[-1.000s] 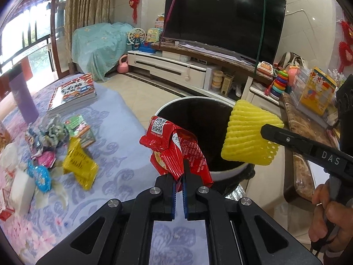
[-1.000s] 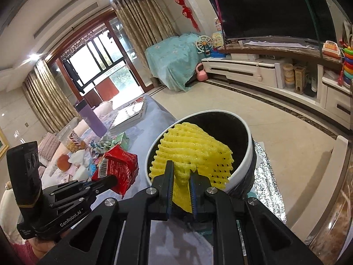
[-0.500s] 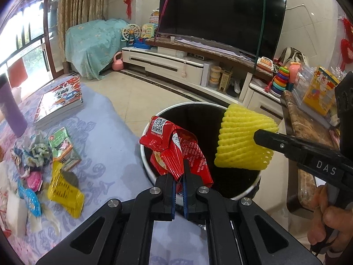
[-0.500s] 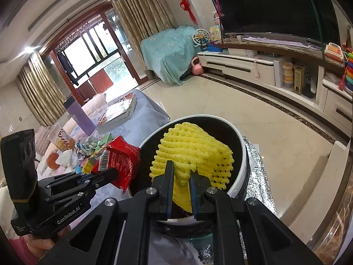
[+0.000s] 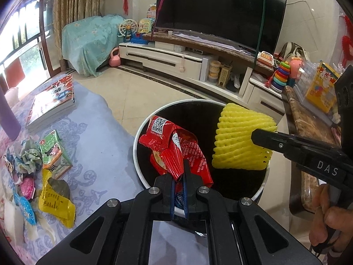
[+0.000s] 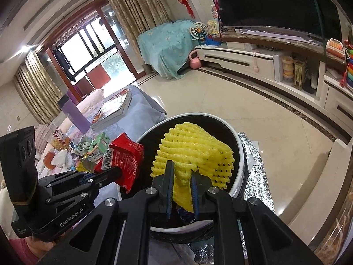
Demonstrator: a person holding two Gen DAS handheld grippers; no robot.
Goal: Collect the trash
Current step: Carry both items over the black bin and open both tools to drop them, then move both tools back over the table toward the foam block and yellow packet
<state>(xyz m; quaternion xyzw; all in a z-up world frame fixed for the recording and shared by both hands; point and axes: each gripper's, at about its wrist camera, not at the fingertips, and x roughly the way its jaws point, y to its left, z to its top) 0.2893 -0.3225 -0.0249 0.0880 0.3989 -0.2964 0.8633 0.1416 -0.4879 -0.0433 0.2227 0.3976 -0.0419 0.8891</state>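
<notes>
My left gripper [image 5: 179, 176] is shut on a crumpled red snack wrapper [image 5: 174, 143] and holds it over the open mouth of a white-rimmed black trash bin [image 5: 141, 132]. My right gripper [image 6: 182, 176] is shut on a yellow foam fruit net [image 6: 194, 148] and holds it over the same bin [image 6: 238, 152]. The net [image 5: 240, 139] and the right gripper's arm show at the right in the left wrist view. The red wrapper [image 6: 123, 159] and the left gripper show at the left in the right wrist view.
More trash lies on the blue tablecloth [image 5: 99, 137] at left: a yellow packet [image 5: 55, 201], a green carton [image 5: 53, 152], crumpled paper [image 5: 29, 159], small wrappers. Books [image 5: 53, 101] and a purple bottle [image 6: 74, 114] stand further back. A TV stand [image 5: 176, 59] lines the far wall.
Both grippers moved forward with their loads, from the near rim to over the bin's mouth. Both stay shut on them.
</notes>
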